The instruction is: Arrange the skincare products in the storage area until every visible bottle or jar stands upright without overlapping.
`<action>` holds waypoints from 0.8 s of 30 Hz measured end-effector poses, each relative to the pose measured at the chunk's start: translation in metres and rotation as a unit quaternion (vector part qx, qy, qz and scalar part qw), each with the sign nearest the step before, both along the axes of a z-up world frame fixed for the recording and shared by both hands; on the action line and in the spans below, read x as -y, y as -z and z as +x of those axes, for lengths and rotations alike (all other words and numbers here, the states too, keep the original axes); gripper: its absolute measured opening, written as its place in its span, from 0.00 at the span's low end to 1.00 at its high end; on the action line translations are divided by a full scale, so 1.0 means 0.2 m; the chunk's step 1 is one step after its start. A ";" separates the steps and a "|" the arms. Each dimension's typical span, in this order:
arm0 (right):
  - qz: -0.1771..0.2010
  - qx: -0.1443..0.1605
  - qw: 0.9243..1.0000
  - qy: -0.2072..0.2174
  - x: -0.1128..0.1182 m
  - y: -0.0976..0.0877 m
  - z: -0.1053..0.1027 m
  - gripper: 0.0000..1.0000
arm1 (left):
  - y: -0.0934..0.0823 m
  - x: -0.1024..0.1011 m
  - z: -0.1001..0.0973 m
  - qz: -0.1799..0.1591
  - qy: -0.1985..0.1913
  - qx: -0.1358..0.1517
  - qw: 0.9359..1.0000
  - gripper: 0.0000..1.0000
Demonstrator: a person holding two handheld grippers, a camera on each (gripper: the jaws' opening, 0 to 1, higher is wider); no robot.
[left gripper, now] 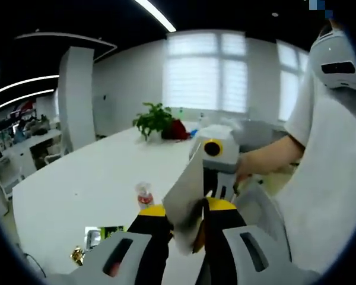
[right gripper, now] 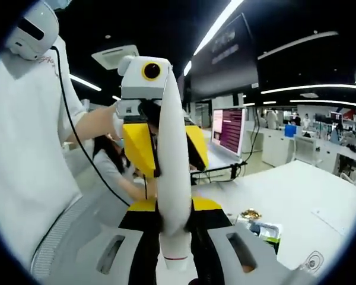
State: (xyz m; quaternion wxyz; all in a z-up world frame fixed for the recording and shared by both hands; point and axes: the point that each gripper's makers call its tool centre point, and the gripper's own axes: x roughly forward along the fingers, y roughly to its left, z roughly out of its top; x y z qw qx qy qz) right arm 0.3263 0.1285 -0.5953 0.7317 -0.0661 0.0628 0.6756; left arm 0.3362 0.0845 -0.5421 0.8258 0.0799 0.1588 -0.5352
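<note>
Two grippers clamping one white tube from opposite ends, holding it high above the table, bottle standing below.

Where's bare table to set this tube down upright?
Free: the broad white table between the potted plant and the small bottle. Crowded: the near edge around the green packet and gold item. Both grippers grip the white tube.
</note>
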 end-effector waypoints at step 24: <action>-0.069 -0.008 0.997 0.042 0.23 0.24 0.12 0.24 | 0.24 0.17 0.11 0.074 0.037 -0.007 0.997 0.15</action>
